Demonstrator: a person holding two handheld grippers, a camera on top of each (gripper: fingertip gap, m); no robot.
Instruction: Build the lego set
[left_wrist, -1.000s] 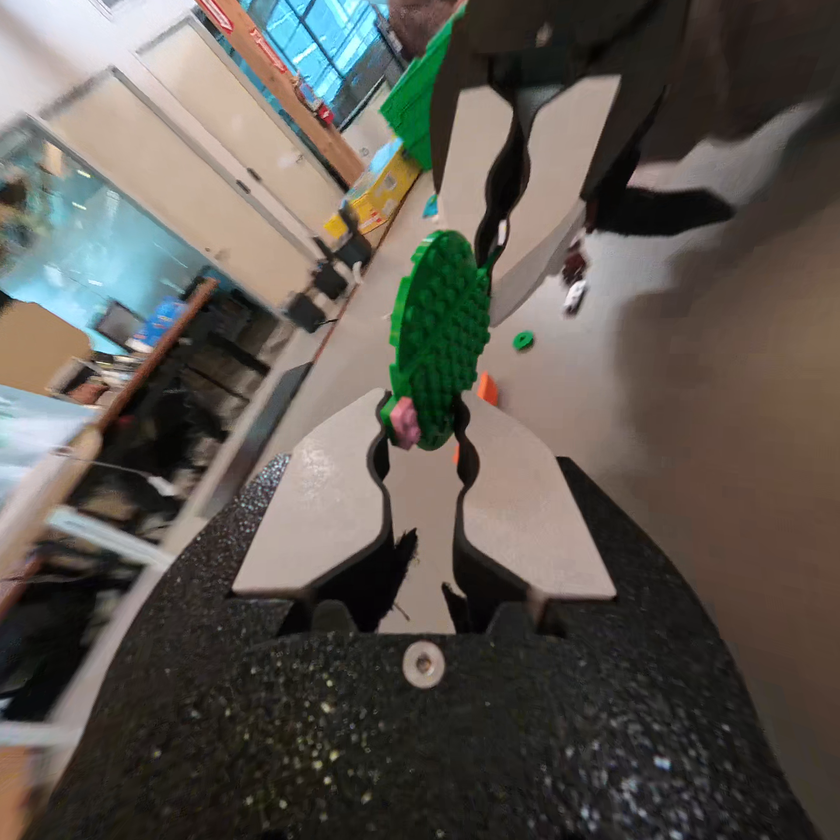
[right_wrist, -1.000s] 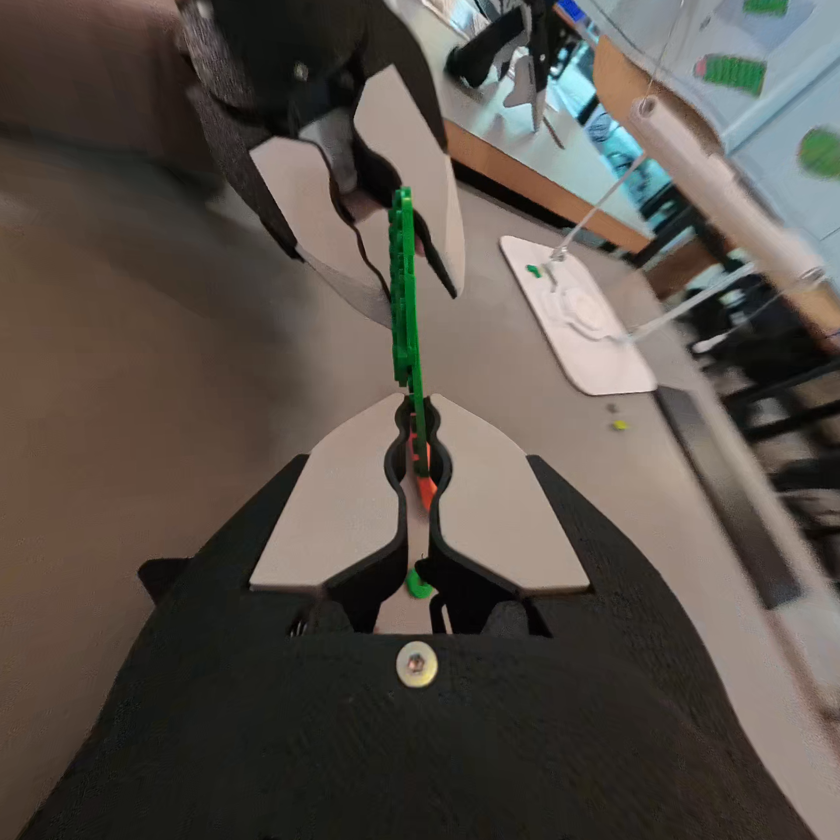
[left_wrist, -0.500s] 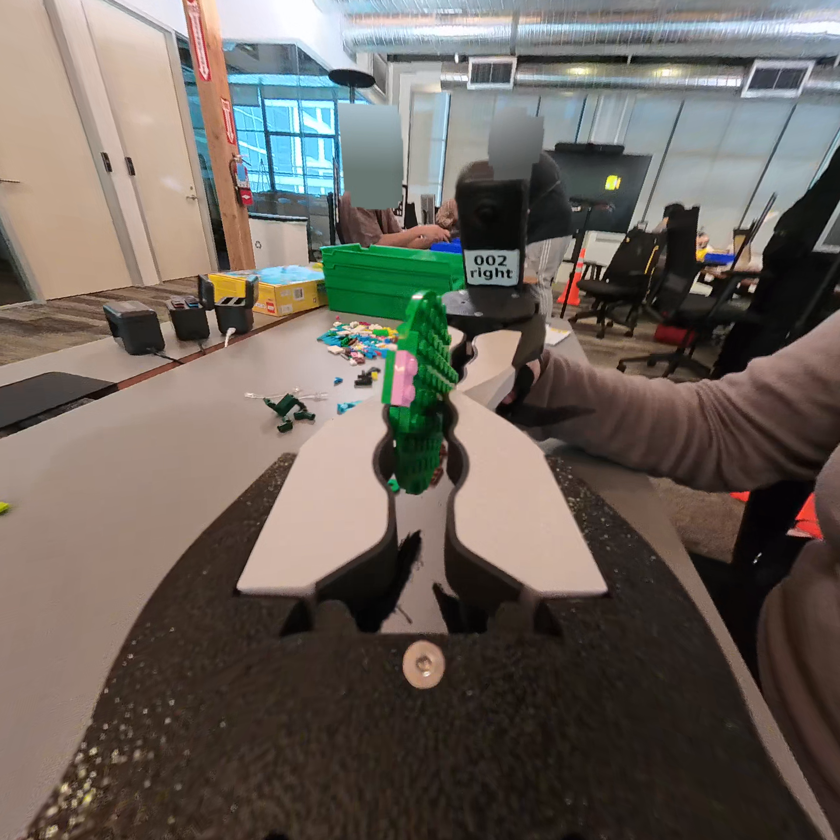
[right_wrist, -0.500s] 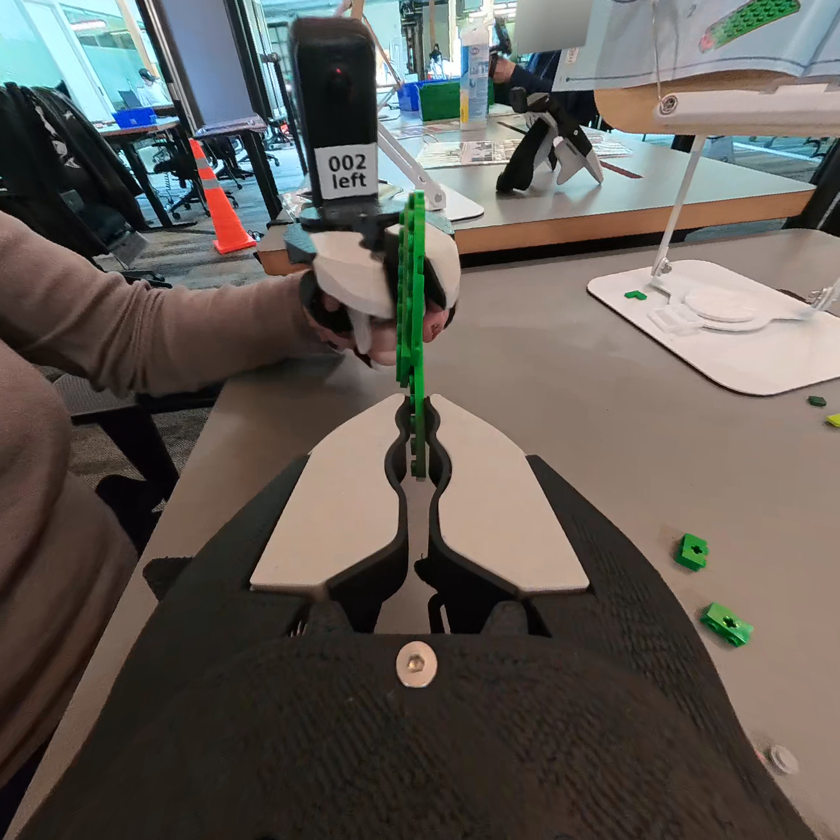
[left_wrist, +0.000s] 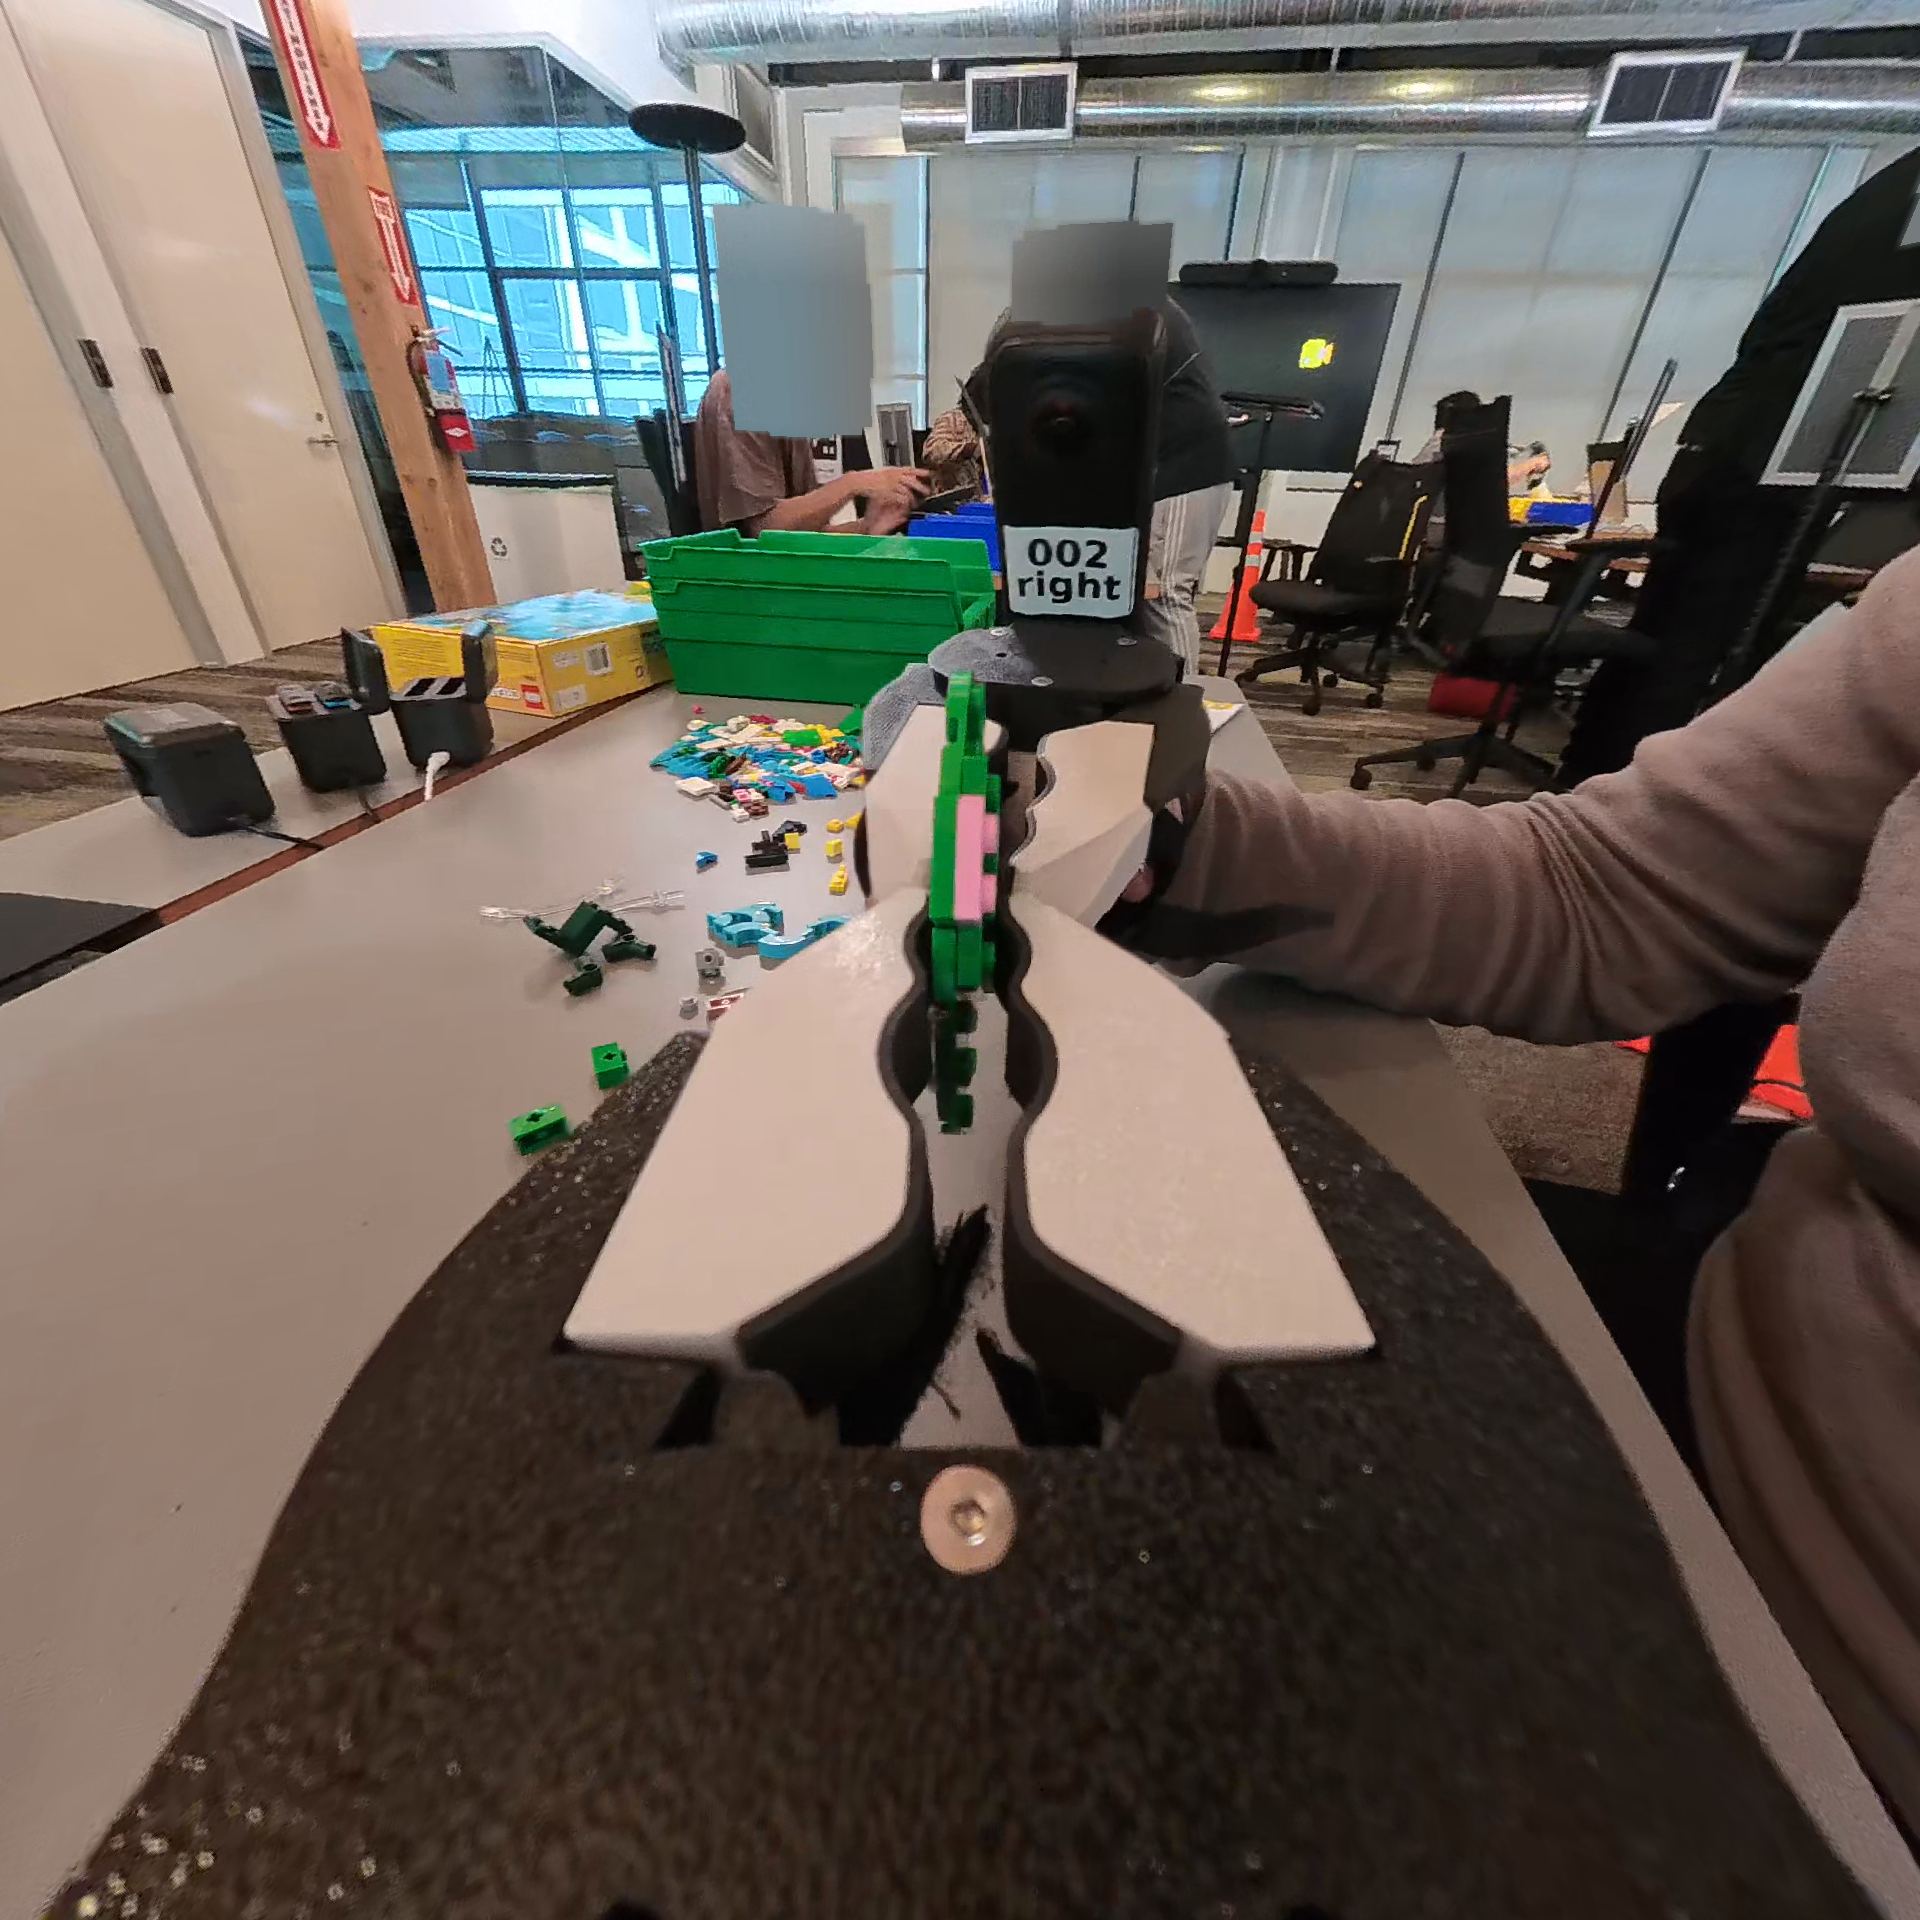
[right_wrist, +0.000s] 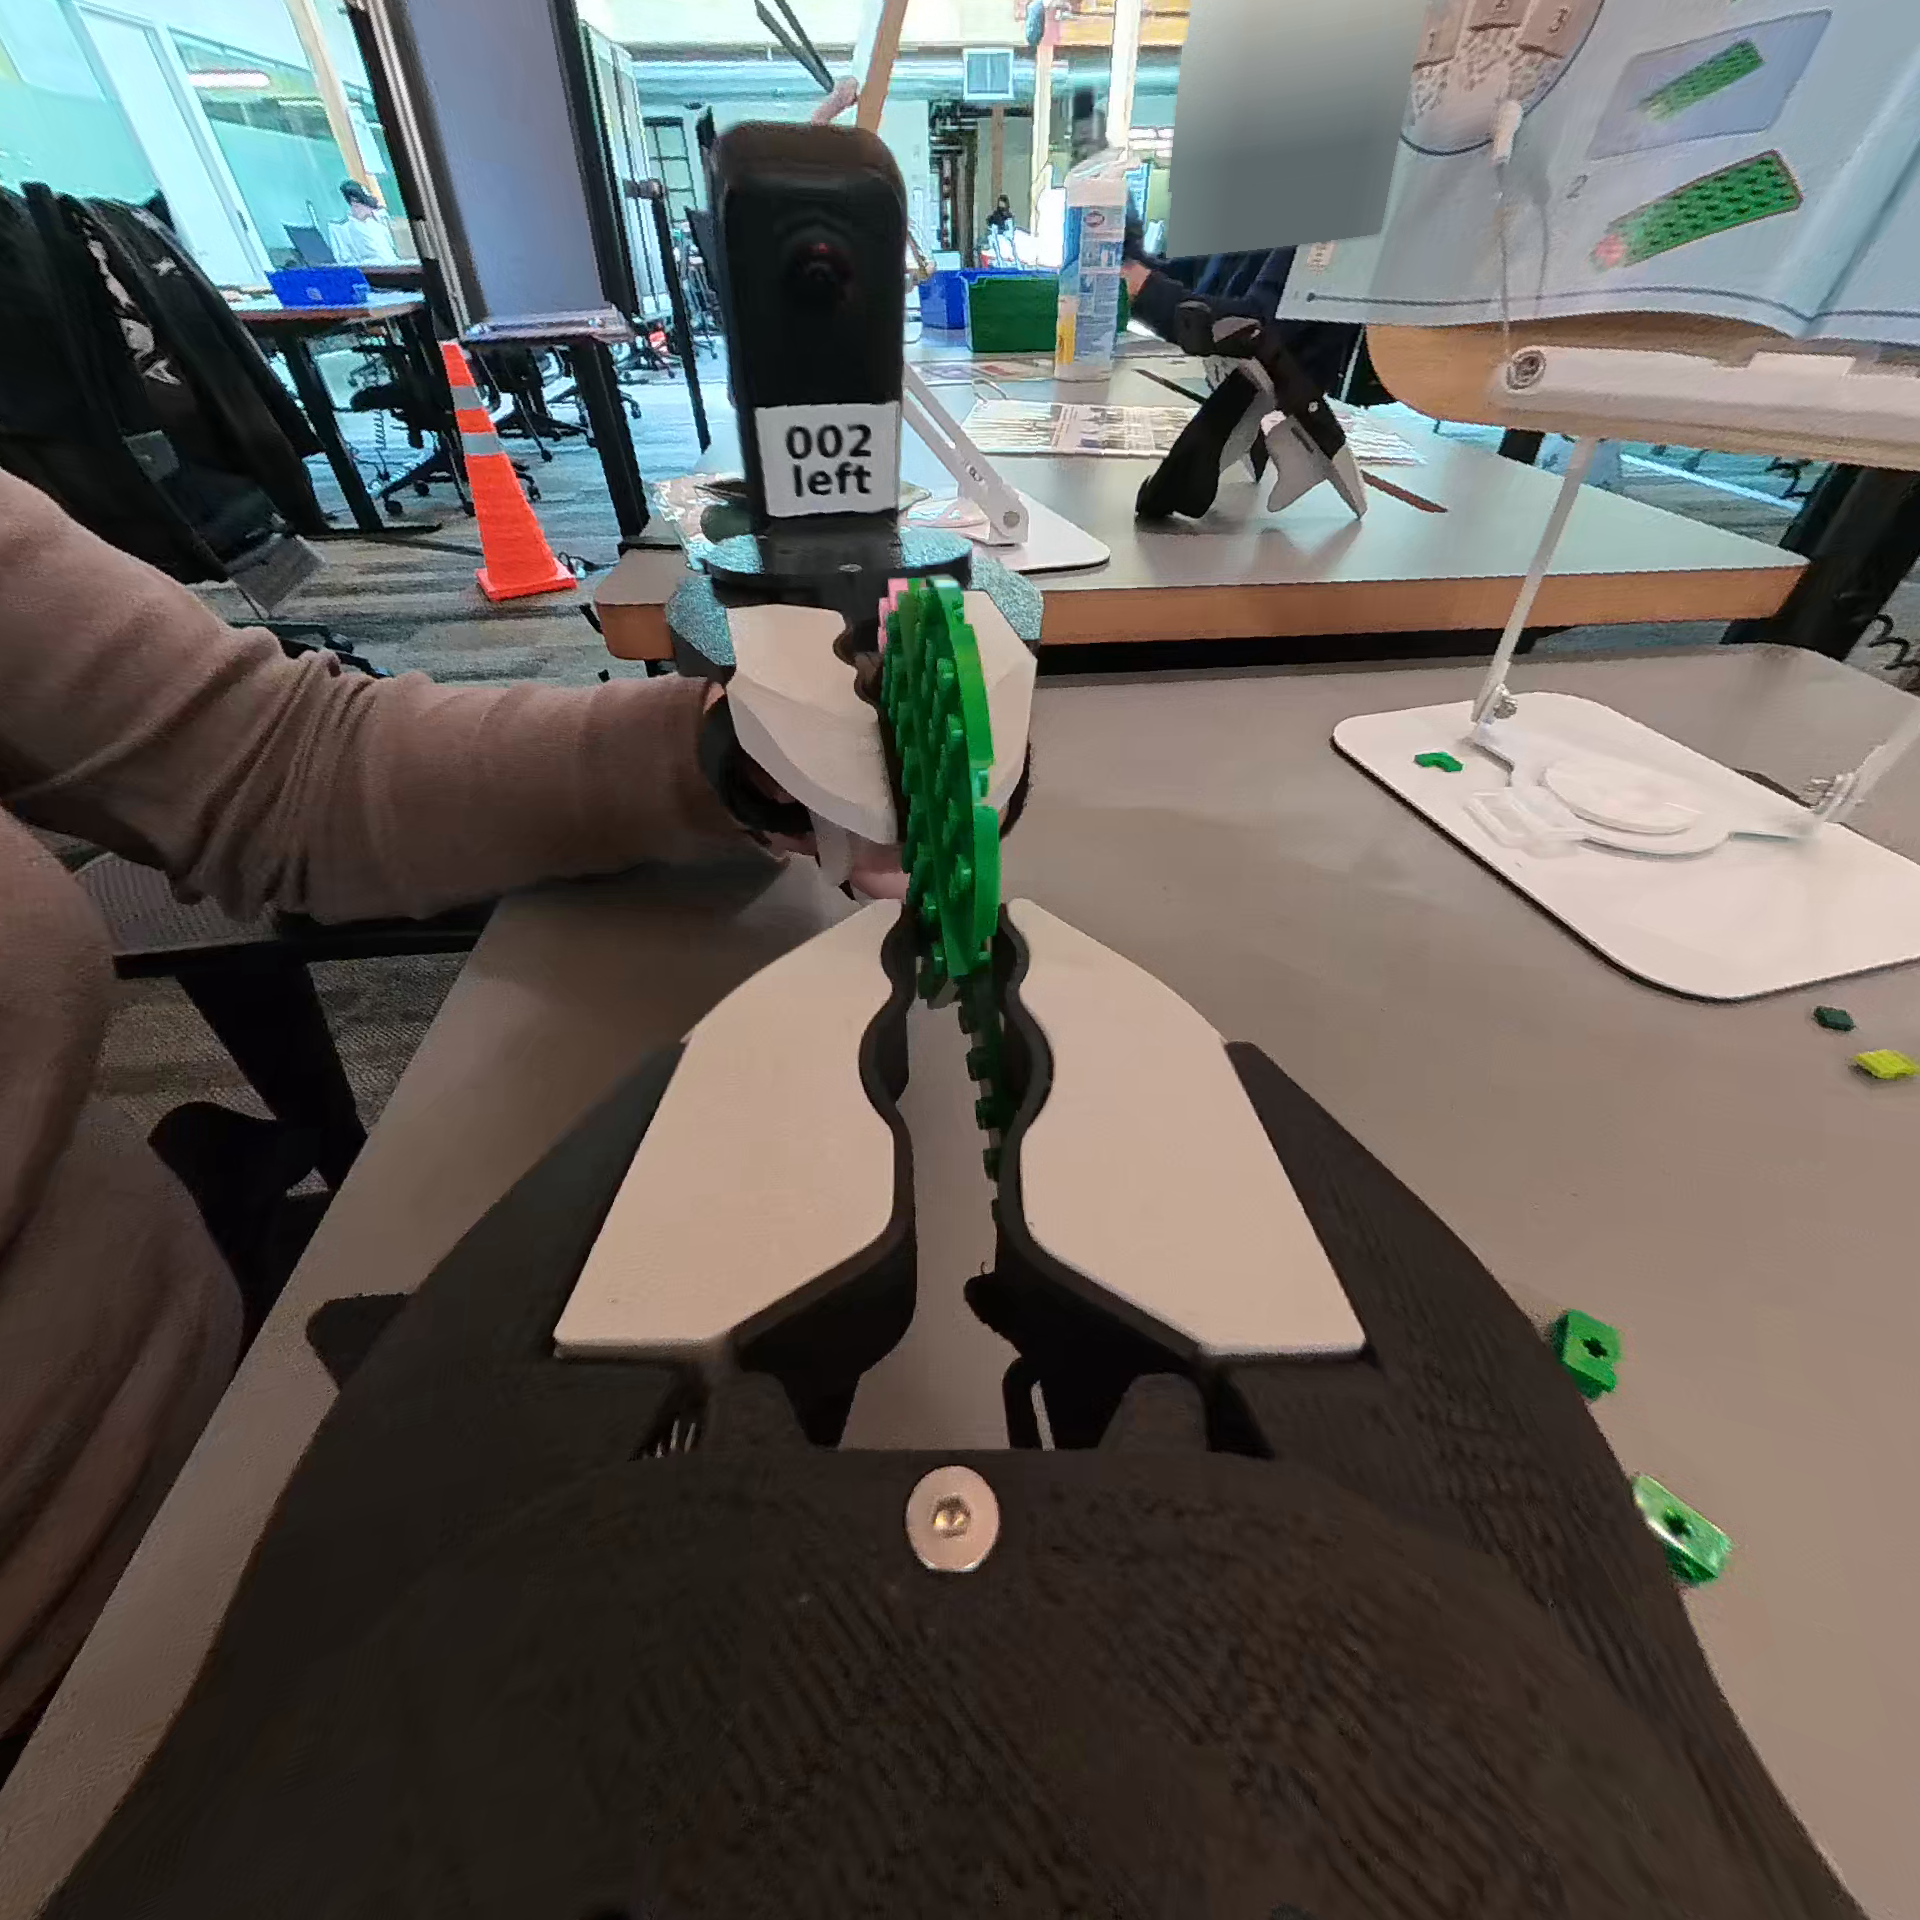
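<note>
Green, studded plastic: a round lego plate (left_wrist: 961, 914) was held edge-on and upright in the air above the grey surface (left_wrist: 270, 1122), between the two grippers. The left gripper (left_wrist: 961, 997) was clamped on the plate's near rim, a pink brick (left_wrist: 975, 857) sitting on the plate just beyond its fingertips. In the right wrist view the right gripper (right_wrist: 951, 987) stood slightly apart around the opposite rim; the plate leaned against its right finger, and whether it was pinched there could not be told.

Handling, as judged: the plate was taken to be light, thin and stiff, smooth on its flat side and inclined to pivot if pinched at one point only (the studs give some purchase). Hold was best taken across the faces near the rim, well clear of the pink brick, which could be knocked off.

Loose green bricks (left_wrist: 540, 1127) lay on the surface near the left gripper, with a scattered pile of mixed pieces (left_wrist: 758, 764) farther off and stacked green bins (left_wrist: 810, 613) behind. A white stand base (right_wrist: 1662, 831) carrying an instruction sheet (right_wrist: 1662, 166) was recorded to the right. The room was an open office with chairs, further desks and other persons.
</note>
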